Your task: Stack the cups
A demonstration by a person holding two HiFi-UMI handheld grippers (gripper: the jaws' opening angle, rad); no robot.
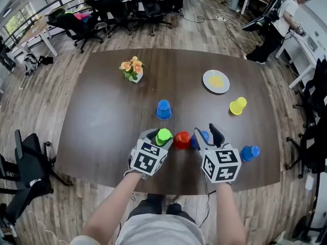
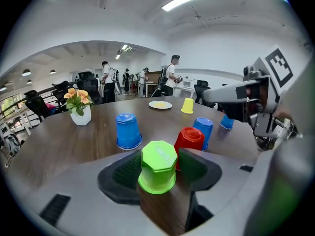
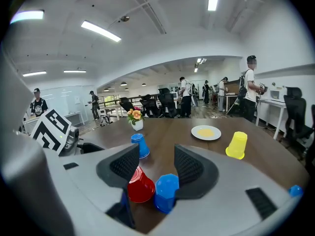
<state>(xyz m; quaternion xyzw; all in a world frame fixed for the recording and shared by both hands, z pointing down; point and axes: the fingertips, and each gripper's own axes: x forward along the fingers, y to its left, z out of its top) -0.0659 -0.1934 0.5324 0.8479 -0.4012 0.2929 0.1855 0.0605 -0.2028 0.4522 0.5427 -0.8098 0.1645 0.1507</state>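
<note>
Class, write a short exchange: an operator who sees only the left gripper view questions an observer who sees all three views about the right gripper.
Operator: What sits between the right gripper's jaws?
Observer: The right gripper view shows a blue cup there, with the jaws wide apart.
Operator: And where is the red cup?
Observer: In the head view it stands between the left gripper and the right one, beside that blue cup.

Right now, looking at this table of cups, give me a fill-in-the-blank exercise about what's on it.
The cup between the left gripper's jaws is ___.
The cup nearest the plate is ___.
The white vase holds ___.
Beside the red cup, between the right gripper's jaws, stands a ___ cup.
Missing words: green; yellow; flowers; blue.
</note>
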